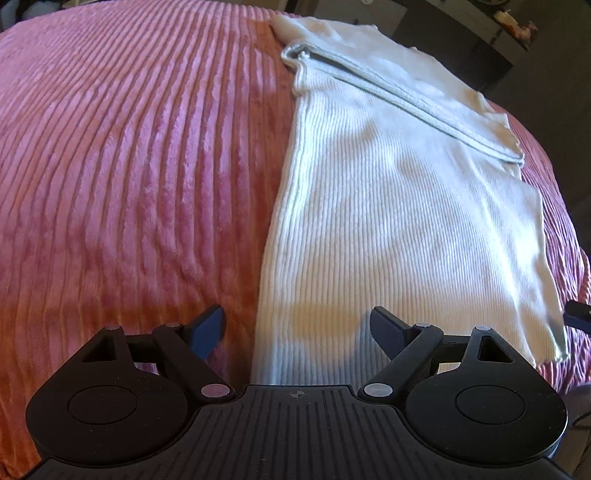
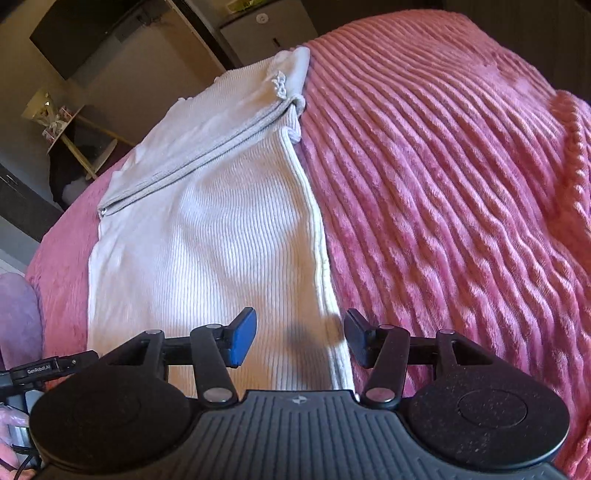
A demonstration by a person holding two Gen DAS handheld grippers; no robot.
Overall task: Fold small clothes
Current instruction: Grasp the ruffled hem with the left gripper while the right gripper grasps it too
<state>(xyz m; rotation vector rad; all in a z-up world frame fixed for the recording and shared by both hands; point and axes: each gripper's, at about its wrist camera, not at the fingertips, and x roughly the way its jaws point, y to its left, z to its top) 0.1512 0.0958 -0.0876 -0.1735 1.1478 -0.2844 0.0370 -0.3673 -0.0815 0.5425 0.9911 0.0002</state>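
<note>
A white ribbed garment point(image 1: 388, 206) lies flat on a pink ribbed blanket point(image 1: 129, 166), folded into a long strip with a grey-edged fold point(image 1: 406, 99) across its far end. My left gripper point(image 1: 297, 330) hovers over the garment's near left edge, open, with nothing pressed between its blue pads. The right wrist view shows the same garment point(image 2: 207, 229) with its long right edge point(image 2: 314, 221) running toward me. My right gripper point(image 2: 300, 338) stands open astride that edge near the near end, and its pads do not touch the cloth.
The blanket point(image 2: 443, 184) stretches wide to the garment's right, with a raised fold point(image 2: 569, 122) at the far right. Beyond the bed are a dark cabinet point(image 2: 85, 33), a white appliance point(image 2: 266, 29) and a small round table point(image 2: 70, 125) with a bouquet.
</note>
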